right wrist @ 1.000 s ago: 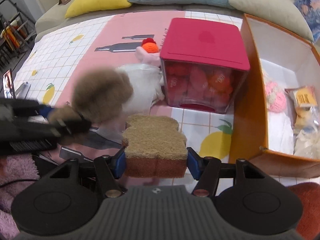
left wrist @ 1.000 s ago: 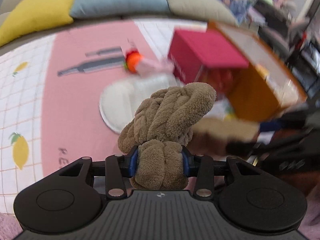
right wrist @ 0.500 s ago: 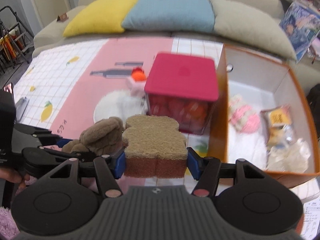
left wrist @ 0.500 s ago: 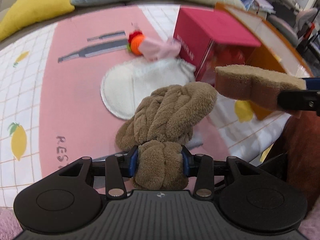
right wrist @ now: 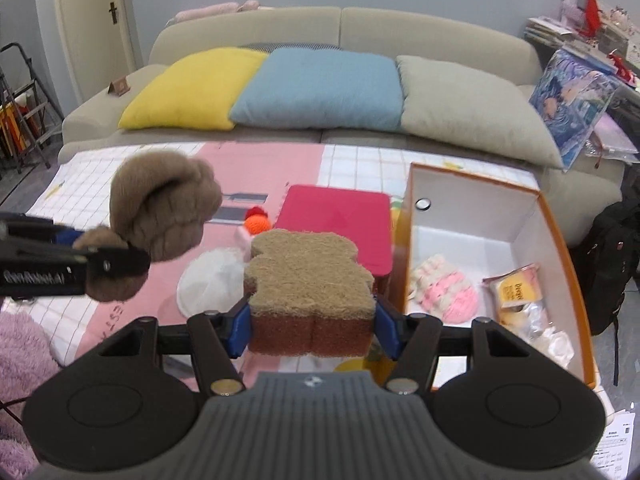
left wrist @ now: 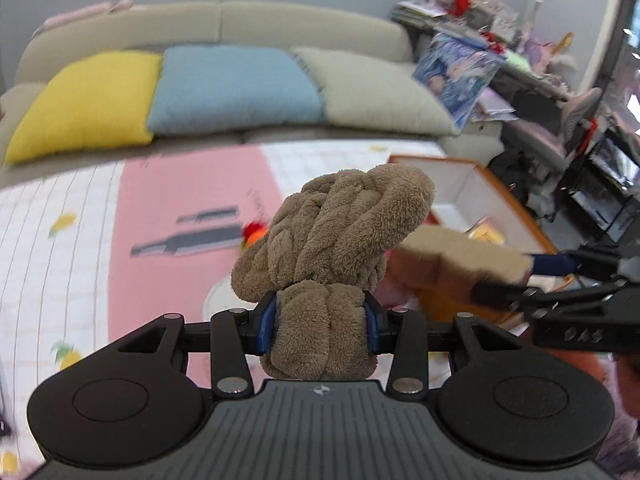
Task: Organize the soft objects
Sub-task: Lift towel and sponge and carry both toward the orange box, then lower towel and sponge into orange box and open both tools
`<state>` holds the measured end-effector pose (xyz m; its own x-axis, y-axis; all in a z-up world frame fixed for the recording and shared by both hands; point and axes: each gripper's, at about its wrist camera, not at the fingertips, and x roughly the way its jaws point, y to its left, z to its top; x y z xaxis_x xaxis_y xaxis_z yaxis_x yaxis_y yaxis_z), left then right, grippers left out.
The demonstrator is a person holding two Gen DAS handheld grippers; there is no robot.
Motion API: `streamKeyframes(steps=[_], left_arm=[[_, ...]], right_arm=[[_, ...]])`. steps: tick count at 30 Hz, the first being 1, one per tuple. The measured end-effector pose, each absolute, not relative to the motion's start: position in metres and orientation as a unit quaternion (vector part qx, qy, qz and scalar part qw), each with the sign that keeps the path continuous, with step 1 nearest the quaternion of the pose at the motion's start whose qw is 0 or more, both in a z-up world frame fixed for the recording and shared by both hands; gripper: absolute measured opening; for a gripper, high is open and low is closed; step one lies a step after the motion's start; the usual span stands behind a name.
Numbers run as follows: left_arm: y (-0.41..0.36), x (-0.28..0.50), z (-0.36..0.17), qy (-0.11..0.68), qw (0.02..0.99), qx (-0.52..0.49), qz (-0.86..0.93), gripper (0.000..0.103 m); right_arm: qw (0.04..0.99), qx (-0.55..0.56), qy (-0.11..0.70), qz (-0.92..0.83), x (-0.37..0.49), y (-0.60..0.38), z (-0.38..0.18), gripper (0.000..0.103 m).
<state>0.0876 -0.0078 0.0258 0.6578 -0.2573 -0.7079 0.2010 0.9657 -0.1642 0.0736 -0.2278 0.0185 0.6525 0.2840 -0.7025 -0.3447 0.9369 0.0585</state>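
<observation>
Left gripper jaws clamp a brown knotted plush; right gripper jaws pinch a bear-shaped sponge, both aloft.

A pink and white play mat holds a red-lidded box, orange-edged box, white pad and orange ball.

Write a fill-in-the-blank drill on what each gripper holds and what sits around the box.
1. The left gripper is shut on a brown knotted ____ toy.
2. The right gripper is shut on a tan-topped ____.
3. The orange box stands to the right of a bin with a ____ lid.
4. On the sofa, the blue cushion lies ____ the yellow and beige ones.

Missing words: plush; sponge; red; between
</observation>
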Motion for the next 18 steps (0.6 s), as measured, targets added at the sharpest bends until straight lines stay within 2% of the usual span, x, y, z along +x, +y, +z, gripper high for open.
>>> streamKeyframes(steps=[18], left_arm=[[-0.127, 0.153, 0.040, 0.370, 0.896, 0.073, -0.235, 0.048]], right_arm=[[0.924, 0.030, 0.380, 0.036, 0.119, -0.336, 0.007, 0.061]])
